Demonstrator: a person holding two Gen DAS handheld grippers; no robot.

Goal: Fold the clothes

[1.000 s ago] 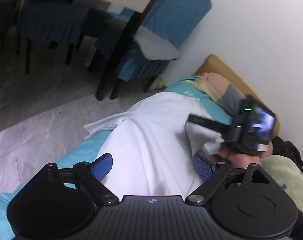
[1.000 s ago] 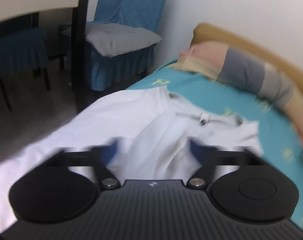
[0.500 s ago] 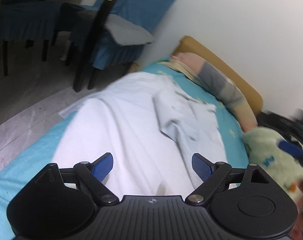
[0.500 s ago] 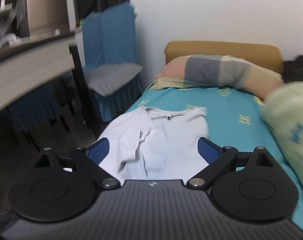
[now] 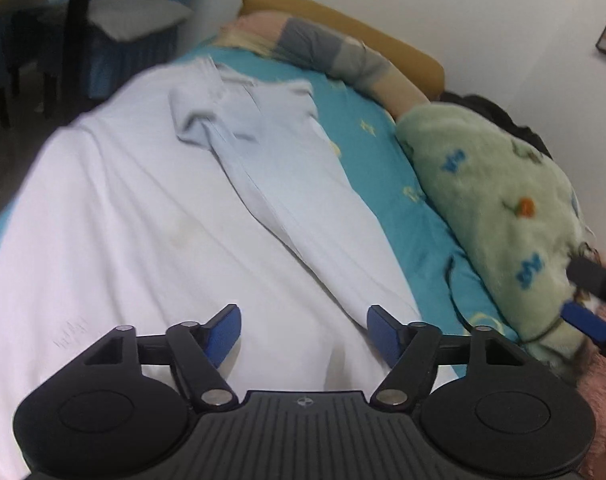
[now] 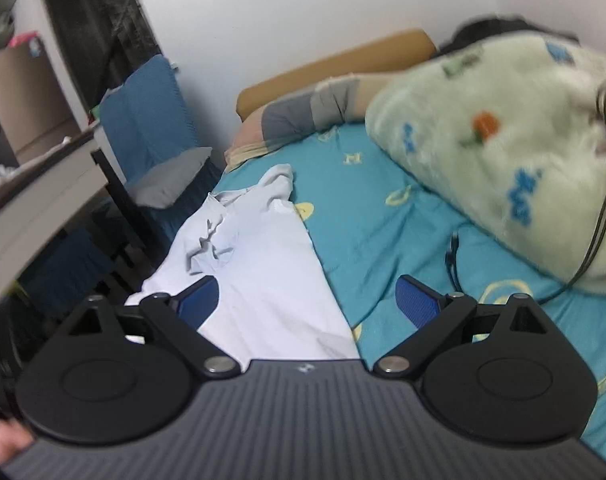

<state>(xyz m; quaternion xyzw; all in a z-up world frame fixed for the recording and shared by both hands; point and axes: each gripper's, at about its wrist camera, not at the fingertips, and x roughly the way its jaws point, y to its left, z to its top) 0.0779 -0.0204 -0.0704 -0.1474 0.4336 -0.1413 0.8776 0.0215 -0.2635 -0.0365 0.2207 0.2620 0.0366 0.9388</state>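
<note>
A shirt (image 5: 151,216) lies spread on the bed (image 5: 387,184), its collar end toward the headboard (image 5: 343,20) and one side folded lengthwise over the middle. A pillow (image 5: 335,52) lies across the head of the bed, against the headboard and beyond the collar. In the left wrist view a fleece blanket (image 5: 491,200) is heaped to the right of the shirt, along the wall side of the bed, with bare sheet between them. A cable (image 6: 451,256) lies on the sheet near the blanket's edge. Off the bed's other side stands a chair (image 6: 151,132) with a cushion (image 6: 175,178) on its seat, and a worktop (image 6: 35,196) stands nearer than the chair.
</note>
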